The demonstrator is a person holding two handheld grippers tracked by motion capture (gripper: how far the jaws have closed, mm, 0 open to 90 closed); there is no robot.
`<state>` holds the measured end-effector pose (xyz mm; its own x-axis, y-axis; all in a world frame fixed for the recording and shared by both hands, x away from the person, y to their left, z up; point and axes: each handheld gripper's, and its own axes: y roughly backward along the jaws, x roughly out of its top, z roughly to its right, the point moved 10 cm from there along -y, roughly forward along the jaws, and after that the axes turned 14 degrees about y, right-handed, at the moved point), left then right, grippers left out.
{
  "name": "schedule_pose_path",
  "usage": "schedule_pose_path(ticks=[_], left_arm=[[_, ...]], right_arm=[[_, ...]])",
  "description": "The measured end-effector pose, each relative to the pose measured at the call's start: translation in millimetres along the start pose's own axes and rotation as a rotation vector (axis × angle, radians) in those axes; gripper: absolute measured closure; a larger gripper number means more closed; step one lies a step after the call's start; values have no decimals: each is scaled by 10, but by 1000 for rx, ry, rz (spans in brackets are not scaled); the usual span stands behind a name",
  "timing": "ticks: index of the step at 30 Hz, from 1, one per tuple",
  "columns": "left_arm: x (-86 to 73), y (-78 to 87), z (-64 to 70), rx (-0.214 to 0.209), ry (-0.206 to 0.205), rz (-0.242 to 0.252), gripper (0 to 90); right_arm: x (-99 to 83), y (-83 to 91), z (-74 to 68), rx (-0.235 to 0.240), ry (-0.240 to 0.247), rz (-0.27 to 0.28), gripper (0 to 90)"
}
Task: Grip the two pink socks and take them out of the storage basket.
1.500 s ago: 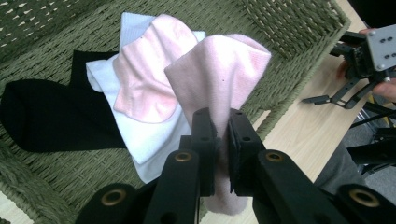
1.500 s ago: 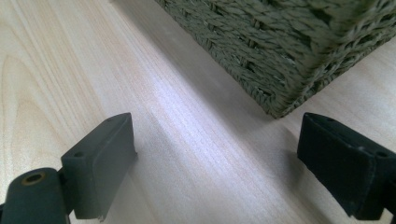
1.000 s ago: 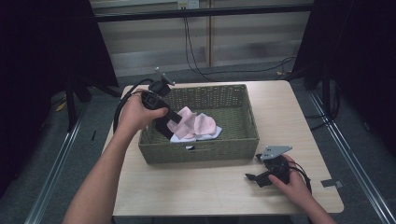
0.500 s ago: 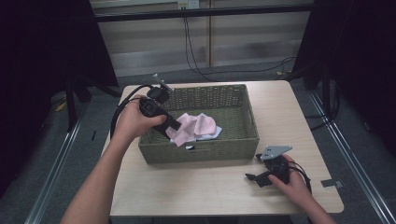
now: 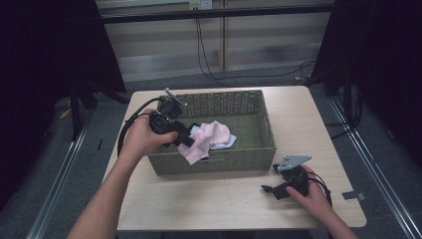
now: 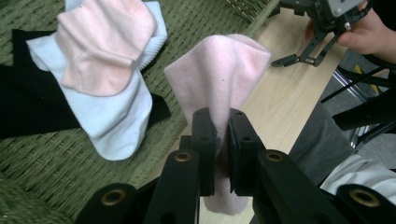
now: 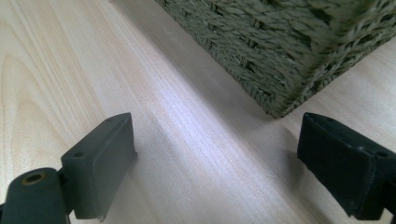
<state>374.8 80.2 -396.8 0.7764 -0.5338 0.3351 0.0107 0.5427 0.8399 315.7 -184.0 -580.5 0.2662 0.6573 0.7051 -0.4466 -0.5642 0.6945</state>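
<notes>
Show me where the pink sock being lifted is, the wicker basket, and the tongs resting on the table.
pink sock (image 6: 224,70), left gripper view, on its raised fold above the jaws.
wicker basket (image 5: 219,161), high view, on its near outer wall.
right tongs (image 5: 271,188), high view, between their tips.

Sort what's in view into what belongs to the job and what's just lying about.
In the job:
left tongs, shut on the pink sock
woven basket
sock pile in it

Lying about:
right tongs, open, resting on the table
floor cables

basket (image 5: 249,149) mid-table (image 5: 199,209) | socks (image 6: 107,70) inside | left tongs (image 5: 186,141) over its near-left rim | right tongs (image 5: 271,179) front-right
</notes>
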Motion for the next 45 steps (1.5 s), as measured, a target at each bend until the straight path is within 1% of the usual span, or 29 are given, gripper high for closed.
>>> schedule_pose_path(ticks=[2,6,11,15,17,20,21,22,26,30,35,38,41,43,45], left_arm=[[-21,-17,15,-6,-6,-4,830],[-52,-43,42,-16,-13,3,829],[-121,-68,64,-24,-21,-5,829],[-170,-105,66,-33,-21,1,827],[-189,-137,65,-37,-14,9,826],[-228,-175,62,-42,-17,-2,825],[-233,-191,66,-38,-18,4,825],[-247,-199,72,-40,-27,-3,825],[-271,-247,95,-40,-35,-7,824],[-291,-317,111,-54,-33,-5,823],[-325,-414,111,-61,-35,-11,821],[-347,-469,110,-68,-28,-11,820],[-369,-525,112,-68,-31,-17,817],[-395,-556,107,-66,-43,-38,813],[-401,-596,111,-63,-39,-32,807]], right_arm=[[0,0,0,0,0,0,106],[0,0,0,0,0,0,106],[0,0,0,0,0,0,106],[0,0,0,0,0,0,106],[0,0,0,0,0,0,106],[0,0,0,0,0,0,106],[0,0,0,0,0,0,106],[0,0,0,0,0,0,106],[0,0,0,0,0,0,106],[0,0,0,0,0,0,106],[0,0,0,0,0,0,106],[0,0,0,0,0,0,106],[0,0,0,0,0,0,106],[0,0,0,0,0,0,106],[0,0,0,0,0,0,106]])
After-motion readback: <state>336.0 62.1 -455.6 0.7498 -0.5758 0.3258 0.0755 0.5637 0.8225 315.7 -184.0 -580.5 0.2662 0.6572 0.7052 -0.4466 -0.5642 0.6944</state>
